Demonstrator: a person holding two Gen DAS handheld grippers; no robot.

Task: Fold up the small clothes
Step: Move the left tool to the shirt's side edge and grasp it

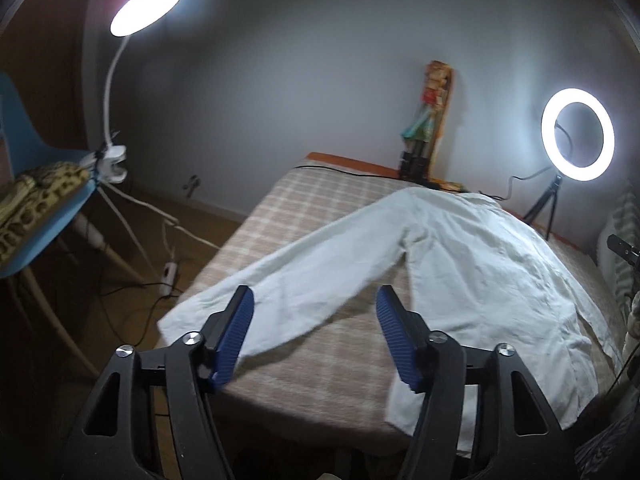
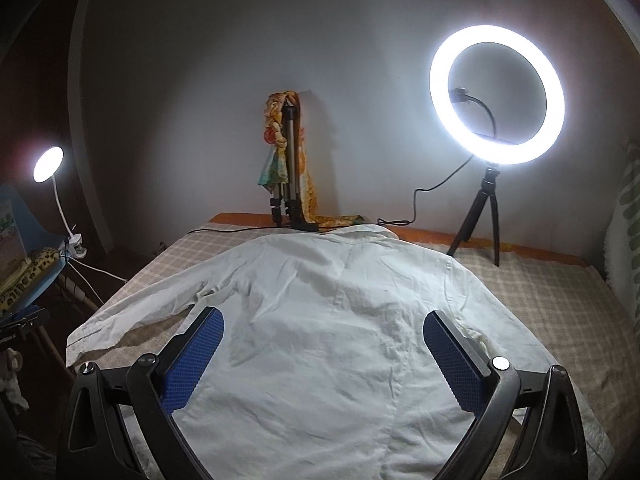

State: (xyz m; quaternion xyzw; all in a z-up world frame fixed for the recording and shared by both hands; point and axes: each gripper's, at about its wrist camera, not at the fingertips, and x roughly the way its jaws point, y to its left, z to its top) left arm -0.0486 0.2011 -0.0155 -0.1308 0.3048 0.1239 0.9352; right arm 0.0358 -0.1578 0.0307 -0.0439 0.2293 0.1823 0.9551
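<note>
A white long-sleeved shirt [image 1: 480, 264] lies flat, back up, on a checked beige bed cover [image 1: 312, 208], collar toward the far wall. Its left sleeve [image 1: 288, 280] stretches out toward the bed's left edge. My left gripper [image 1: 316, 300] is open and empty, hovering just above the sleeve near its cuff. In the right wrist view the shirt [image 2: 340, 300] fills the middle of the bed cover [image 2: 560, 300]. My right gripper [image 2: 324, 320] is open and empty, above the shirt's lower back. The right sleeve is hidden.
A ring light on a small tripod [image 2: 496, 100] stands at the bed's far right. A folded tripod draped with a coloured scarf [image 2: 288, 168] leans on the far wall. A clip lamp [image 1: 146, 8] is fixed to a blue chair [image 1: 36, 184] left of the bed, with cables on the floor.
</note>
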